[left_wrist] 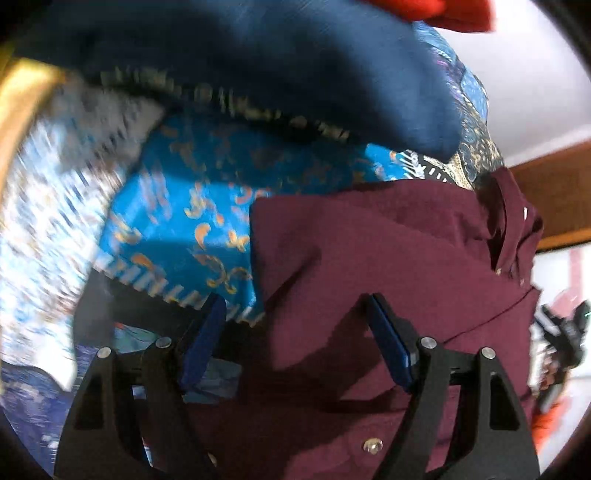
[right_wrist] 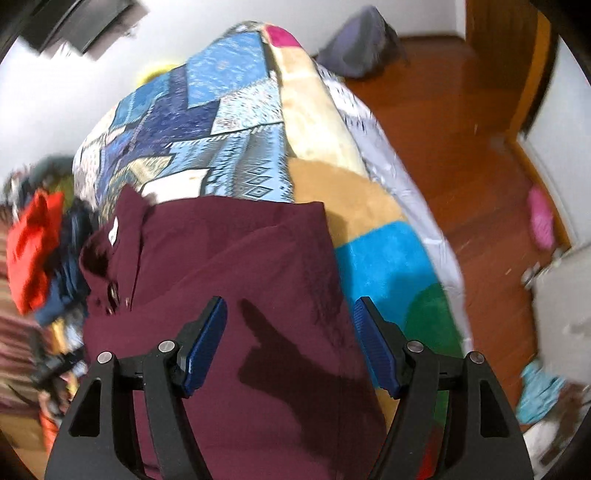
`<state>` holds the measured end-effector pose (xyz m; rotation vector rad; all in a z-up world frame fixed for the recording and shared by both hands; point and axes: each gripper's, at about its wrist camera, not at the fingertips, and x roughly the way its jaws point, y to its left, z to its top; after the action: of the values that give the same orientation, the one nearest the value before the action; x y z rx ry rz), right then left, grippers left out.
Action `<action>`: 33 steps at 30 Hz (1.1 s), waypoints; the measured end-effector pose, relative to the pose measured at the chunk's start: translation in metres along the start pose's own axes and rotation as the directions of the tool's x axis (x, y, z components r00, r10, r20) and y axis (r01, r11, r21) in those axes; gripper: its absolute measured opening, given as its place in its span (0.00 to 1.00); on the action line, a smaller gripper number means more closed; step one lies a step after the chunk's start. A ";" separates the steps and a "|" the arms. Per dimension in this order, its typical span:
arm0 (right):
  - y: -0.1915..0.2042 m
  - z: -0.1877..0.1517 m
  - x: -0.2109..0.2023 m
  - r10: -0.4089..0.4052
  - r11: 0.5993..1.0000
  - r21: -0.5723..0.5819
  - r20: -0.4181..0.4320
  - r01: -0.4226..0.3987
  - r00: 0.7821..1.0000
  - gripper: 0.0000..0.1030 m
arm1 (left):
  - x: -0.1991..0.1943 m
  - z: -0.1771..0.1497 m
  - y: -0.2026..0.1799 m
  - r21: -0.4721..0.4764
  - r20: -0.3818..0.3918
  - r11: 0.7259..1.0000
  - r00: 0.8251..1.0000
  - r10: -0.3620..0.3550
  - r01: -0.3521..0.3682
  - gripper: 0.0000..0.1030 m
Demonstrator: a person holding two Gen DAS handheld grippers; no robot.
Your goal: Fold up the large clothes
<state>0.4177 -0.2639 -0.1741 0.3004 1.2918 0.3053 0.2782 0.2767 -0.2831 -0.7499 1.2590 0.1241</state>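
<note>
A maroon button shirt (left_wrist: 388,266) lies folded on the bed, collar at the right in the left wrist view. In the right wrist view the shirt (right_wrist: 229,266) has its collar at the left and a straight folded edge on the right. My left gripper (left_wrist: 295,314) is open and empty just above the shirt's left part. My right gripper (right_wrist: 290,317) is open and empty above the shirt's right half, its shadow on the cloth.
A blue patchwork bedspread (right_wrist: 207,129) covers the bed. A navy garment (left_wrist: 295,74) and red cloth (left_wrist: 443,14) lie beyond the shirt; the same pile (right_wrist: 44,251) sits left. Colourful blanket (right_wrist: 384,258) at bed's right edge, wooden floor (right_wrist: 461,147) beyond.
</note>
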 end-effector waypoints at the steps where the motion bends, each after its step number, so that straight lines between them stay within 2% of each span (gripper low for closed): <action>1: -0.002 0.002 0.004 0.019 1.000 0.017 -0.010 -0.019 1.000 0.66 | 0.005 0.000 0.003 -0.021 -0.017 0.999 1.000 -0.026 0.025 0.75; 4: -0.004 0.007 0.015 0.057 0.998 0.036 -0.036 -0.055 0.998 0.66 | 0.022 0.000 0.013 -0.087 -0.057 0.991 0.993 -0.105 0.100 0.76; 8: 0.006 0.008 0.026 0.031 0.999 0.007 -0.038 -0.031 0.999 0.66 | 0.024 0.003 0.009 -0.085 -0.018 0.987 0.990 -0.140 0.138 0.76; 9: 0.006 0.009 0.027 0.022 1.000 0.000 -0.034 -0.022 0.999 0.64 | 0.024 0.003 0.007 -0.073 -0.004 0.988 0.991 -0.136 0.136 0.72; 10: 0.005 0.009 0.027 0.011 1.000 -0.008 -0.031 -0.011 0.999 0.60 | 0.023 0.003 0.001 -0.048 0.010 0.990 0.991 -0.132 0.133 0.59; 12: 0.009 0.005 0.027 -0.031 0.999 -0.028 -0.016 0.031 0.999 0.49 | 0.021 0.000 -0.013 0.005 0.025 0.994 0.994 -0.106 0.106 0.46; 14: 0.009 0.002 0.022 -0.058 0.997 -0.047 0.008 0.058 0.998 0.32 | 0.019 0.001 -0.028 0.069 0.064 0.997 0.998 -0.028 0.024 0.37; 16: 0.008 -0.002 0.013 -0.052 0.997 -0.054 0.036 0.054 0.998 0.23 | 0.008 -0.005 -0.047 0.163 0.129 0.981 0.988 0.081 -0.101 0.16; 17: 0.008 -0.003 0.008 -0.045 0.997 -0.057 0.050 0.048 0.998 0.18 | 0.004 -0.008 -0.055 0.189 0.151 0.974 0.983 0.099 -0.127 0.12; 19: 0.010 -0.005 -0.003 -0.042 0.996 -0.077 0.084 0.048 0.996 0.13 | -0.013 -0.017 -0.075 0.260 0.220 0.948 0.967 0.125 -0.182 0.06; 22: 0.020 -0.009 -0.023 -0.048 0.992 -0.107 0.150 0.064 0.988 0.11 | -0.045 -0.028 -0.106 0.328 0.328 0.913 0.936 0.130 -0.242 0.05; 25: 0.034 -0.012 -0.042 -0.048 0.986 -0.148 0.216 0.081 0.975 0.10 | -0.081 -0.033 -0.126 0.372 0.413 0.890 0.906 0.096 -0.264 0.04; 28: 0.048 -0.016 -0.058 -0.048 0.977 -0.187 0.274 0.102 0.961 0.10 | -0.115 -0.026 -0.149 0.423 0.490 0.855 0.869 0.064 -0.302 0.04; 33: 0.060 -0.015 -0.075 -0.016 0.972 -0.218 0.317 0.089 0.948 0.10 | -0.156 -0.009 -0.181 0.452 0.587 0.816 0.809 0.033 -0.361 0.04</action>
<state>0.3817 -0.2366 -0.0878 0.1104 0.9380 0.3432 0.3049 0.1818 -0.0654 -0.0446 0.7367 0.1392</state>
